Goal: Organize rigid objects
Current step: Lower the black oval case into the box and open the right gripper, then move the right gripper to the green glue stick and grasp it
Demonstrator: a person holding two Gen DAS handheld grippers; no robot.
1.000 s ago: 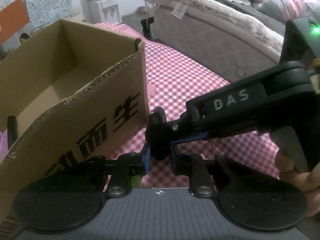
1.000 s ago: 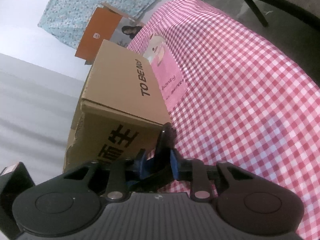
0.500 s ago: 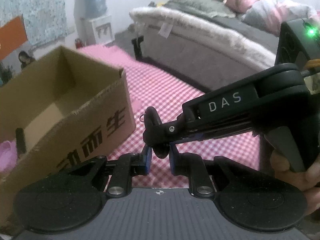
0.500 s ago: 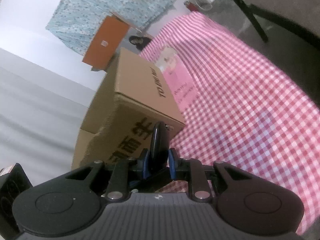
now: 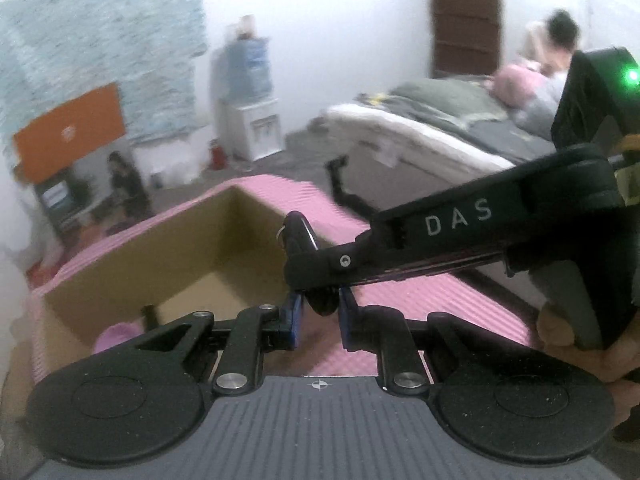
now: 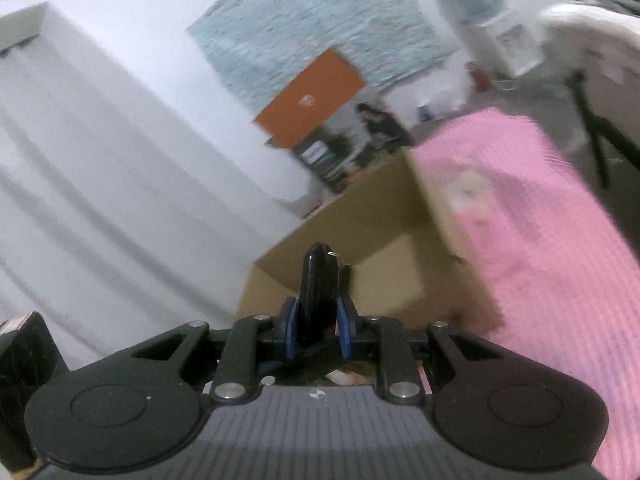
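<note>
A black key fob with a small metal ring (image 6: 318, 284) stands upright between my right gripper (image 6: 316, 330) fingers, which are shut on it. In the left wrist view the same fob (image 5: 300, 240) pokes up above the right gripper's black fingers (image 5: 340, 264), and its lower end sits between my left gripper (image 5: 318, 314) pads, which close on it. Both grippers hover above the open cardboard box (image 5: 160, 264), also in the right wrist view (image 6: 360, 248). A pink object (image 5: 116, 338) and a dark upright item (image 5: 150, 316) lie inside the box.
The box stands on a pink checked tablecloth (image 5: 432, 300) (image 6: 540, 240). A bed (image 5: 440, 132) and a person (image 5: 560, 40) are at the back right, a water dispenser (image 5: 248, 92) at the back. Both views are motion blurred.
Both grippers have risen with the fob from beside the box's front wall to above its rim. The box now appears lower and its inside shows.
</note>
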